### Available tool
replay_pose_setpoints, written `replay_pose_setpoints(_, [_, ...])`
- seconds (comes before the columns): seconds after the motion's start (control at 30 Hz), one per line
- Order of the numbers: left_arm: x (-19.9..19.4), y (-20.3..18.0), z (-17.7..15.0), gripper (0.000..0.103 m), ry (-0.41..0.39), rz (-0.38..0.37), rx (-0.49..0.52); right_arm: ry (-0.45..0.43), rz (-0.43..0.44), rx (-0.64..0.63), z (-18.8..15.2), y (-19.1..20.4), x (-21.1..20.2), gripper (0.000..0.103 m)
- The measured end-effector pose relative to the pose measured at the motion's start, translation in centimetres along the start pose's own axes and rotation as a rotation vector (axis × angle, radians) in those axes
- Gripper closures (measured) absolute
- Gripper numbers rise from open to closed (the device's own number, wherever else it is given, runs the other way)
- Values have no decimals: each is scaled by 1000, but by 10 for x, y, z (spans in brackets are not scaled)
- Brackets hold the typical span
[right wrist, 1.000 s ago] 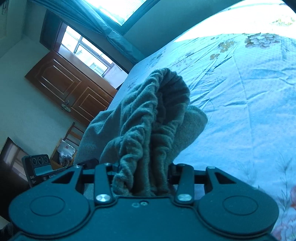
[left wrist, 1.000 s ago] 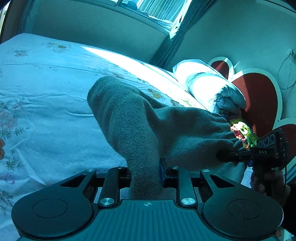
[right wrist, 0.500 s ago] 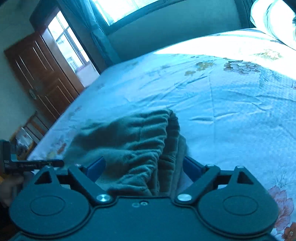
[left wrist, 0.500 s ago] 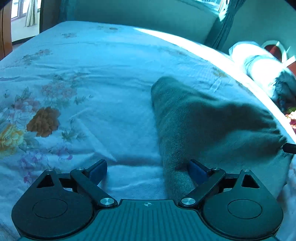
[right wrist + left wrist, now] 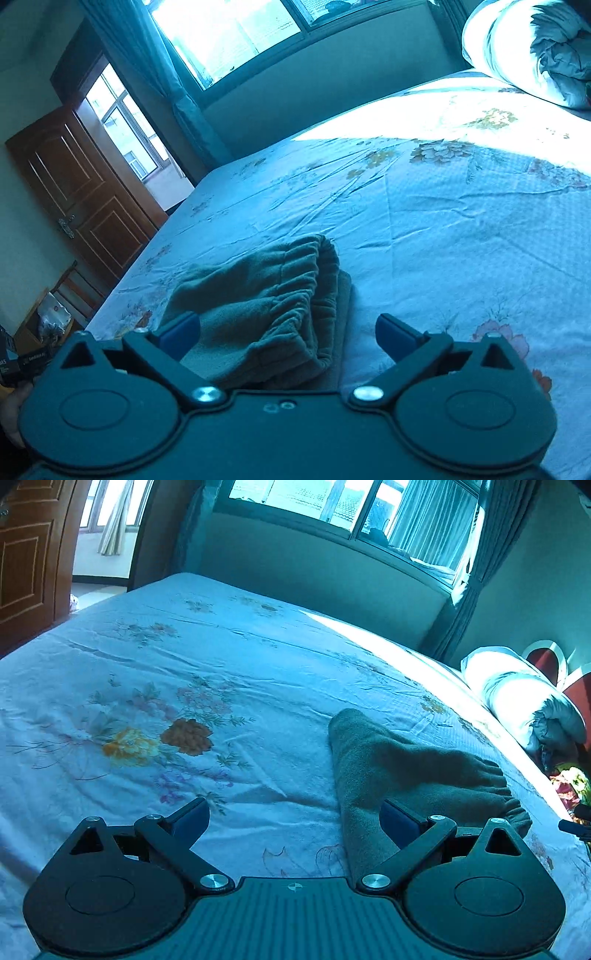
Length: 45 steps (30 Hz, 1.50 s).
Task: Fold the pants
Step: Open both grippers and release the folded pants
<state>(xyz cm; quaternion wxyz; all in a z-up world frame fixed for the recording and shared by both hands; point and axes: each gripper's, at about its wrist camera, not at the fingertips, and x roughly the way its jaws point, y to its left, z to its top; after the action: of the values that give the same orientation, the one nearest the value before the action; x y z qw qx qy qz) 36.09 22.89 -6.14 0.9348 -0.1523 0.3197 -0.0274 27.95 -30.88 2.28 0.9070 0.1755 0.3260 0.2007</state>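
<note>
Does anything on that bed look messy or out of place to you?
Only slightly. The grey pants lie folded on the flowered bed sheet, but one corner juts out in a point and the gathered waistband is bunched, so the bundle looks uneven. The sheet is creased. Nothing looks spilled or damaged.

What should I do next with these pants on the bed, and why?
Probably pull both grippers back and check the fold. The pants lie in a folded bundle on the bed sheet, waistband on top. The left gripper and right gripper are opening wide and pinch no cloth. One edge looks a bit uneven, so a light smoothing may follow.
</note>
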Motion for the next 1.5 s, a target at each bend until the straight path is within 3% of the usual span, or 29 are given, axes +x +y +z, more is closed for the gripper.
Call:
replay_pose_setpoints(0.2, [-30, -4, -28, 4, 8, 78, -25, -35, -58, -56, -19, 19, -22, 6])
replay_pose_setpoints(0.33, [-42, -17, -42, 0, -2, 88, 5, -34, -94, -98, -29, 32, -22, 6])
replay_pose_setpoints(0.43, [-45, -24, -47, 0, 8, 71, 6, 22, -134, -96, -33, 38, -13, 6])
replay_pose_setpoints(0.6, [-60, -37, -47, 0, -24, 69, 29, 8, -162, -113, -38, 51, -16, 6])
replay_pose_setpoints(0.77, [-83, -51, -51, 0, -46, 51, 47, -9, -166, -131, -44, 67, -41, 6])
replay_pose_setpoints(0.87, [-107, -62, -60, 0, -66, 47, 64, -21, -216, -156, -50, 79, -62, 6])
replay_pose_setpoints(1.0, [-142, -70, -80, 0, -104, 80, 113, -72, -207, -90, -69, 91, -104, 6])
replay_pose_setpoints(1.07, [-156, -71, -85, 0, -105, 86, 119, -51, -200, -143, -75, 100, -109, 6])
replay_pose_setpoints(1.17, [-173, -70, -87, 0, -107, 103, 110, -36, -256, -229, -75, 115, -115, 6])
replay_pose_setpoints(1.5, [-222, -93, -103, 0, -131, 115, 134, -81, -266, -239, -94, 131, -152, 6])
